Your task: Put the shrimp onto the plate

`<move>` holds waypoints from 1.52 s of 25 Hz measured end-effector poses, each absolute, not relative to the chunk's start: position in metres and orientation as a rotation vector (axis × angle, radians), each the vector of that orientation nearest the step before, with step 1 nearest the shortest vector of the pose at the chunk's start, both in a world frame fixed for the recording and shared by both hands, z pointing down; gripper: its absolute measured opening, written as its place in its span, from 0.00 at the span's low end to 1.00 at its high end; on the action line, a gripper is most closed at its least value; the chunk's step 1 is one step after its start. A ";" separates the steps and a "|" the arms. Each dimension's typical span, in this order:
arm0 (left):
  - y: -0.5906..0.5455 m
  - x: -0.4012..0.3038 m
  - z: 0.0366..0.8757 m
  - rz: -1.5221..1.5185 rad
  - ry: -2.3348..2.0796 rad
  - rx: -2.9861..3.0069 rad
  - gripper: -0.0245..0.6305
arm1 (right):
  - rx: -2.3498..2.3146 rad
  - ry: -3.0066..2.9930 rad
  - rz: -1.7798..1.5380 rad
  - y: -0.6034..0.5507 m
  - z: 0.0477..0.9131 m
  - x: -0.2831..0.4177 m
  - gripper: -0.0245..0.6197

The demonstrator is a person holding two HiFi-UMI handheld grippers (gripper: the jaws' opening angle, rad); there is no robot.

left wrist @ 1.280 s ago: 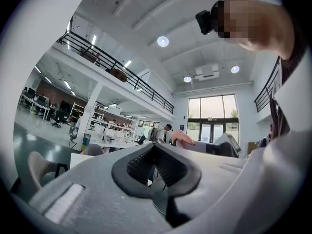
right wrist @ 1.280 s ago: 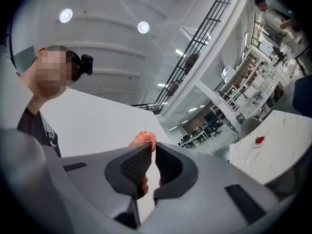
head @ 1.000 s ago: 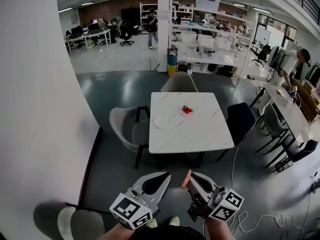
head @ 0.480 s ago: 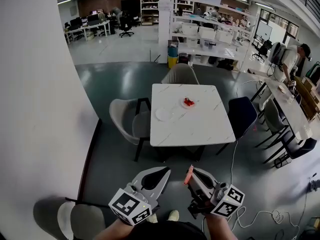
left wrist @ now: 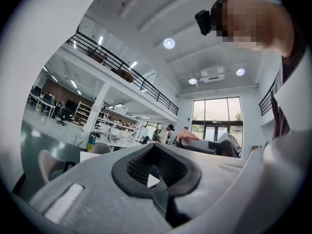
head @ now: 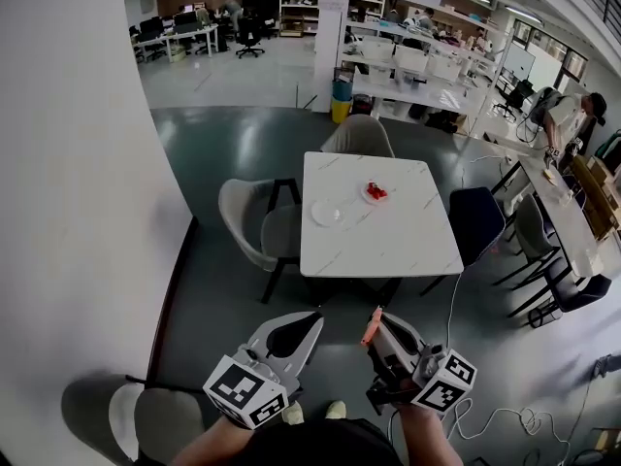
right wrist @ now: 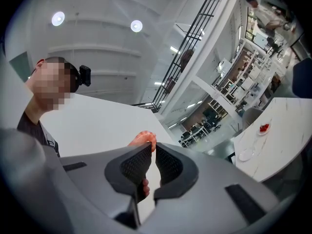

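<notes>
Standing well back from the table (head: 388, 246), we hold the right gripper (head: 376, 320) clamped on the shrimp (head: 366, 333). Its orange body is pinched between the pads and pokes out past the tips, a grip that seems meant for carrying it over. The left gripper (head: 314, 316), just beside it, has its jaws together on nothing and looks like a spare for now.

Across a dark, glossy floor (head: 223, 153) stands the white marbled table, with a grey chair (head: 250, 229) on its left and a dark chair (head: 475, 226) on its right. On it lies an empty pale plate (head: 327, 214), probably our target. Near it a small dish (head: 375, 194) holds something red. Beyond are shelves, desks, and a person (head: 563, 115) bent over another table.
</notes>
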State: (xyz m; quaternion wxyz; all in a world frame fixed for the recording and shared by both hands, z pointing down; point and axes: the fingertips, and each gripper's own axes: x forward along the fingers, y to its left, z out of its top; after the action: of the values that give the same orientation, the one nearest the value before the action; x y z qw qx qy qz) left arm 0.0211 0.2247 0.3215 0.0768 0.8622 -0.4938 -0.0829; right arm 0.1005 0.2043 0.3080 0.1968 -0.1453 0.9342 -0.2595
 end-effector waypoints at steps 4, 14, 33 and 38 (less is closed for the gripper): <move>0.226 -0.002 0.329 -0.254 -1.488 2.576 0.05 | -0.430 2.619 -0.724 0.198 0.316 0.084 0.08; 0.197 -0.037 0.348 -0.226 -1.529 2.548 0.05 | -0.475 2.604 -0.774 0.157 0.332 0.055 0.08; -0.018 -0.063 0.369 -0.170 -1.610 2.496 0.05 | -0.452 2.655 -0.828 -0.061 0.364 0.025 0.08; -0.071 -0.068 0.378 -0.148 -1.648 2.493 0.05 | -0.434 2.705 -0.831 -0.116 0.383 0.018 0.08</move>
State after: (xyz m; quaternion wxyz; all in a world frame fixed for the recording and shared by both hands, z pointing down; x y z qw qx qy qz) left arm -0.0681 -0.0709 0.3778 0.0746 0.8309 -0.5491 -0.0493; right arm 0.0181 -0.1157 0.3831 0.1389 -0.1502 0.9357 -0.2873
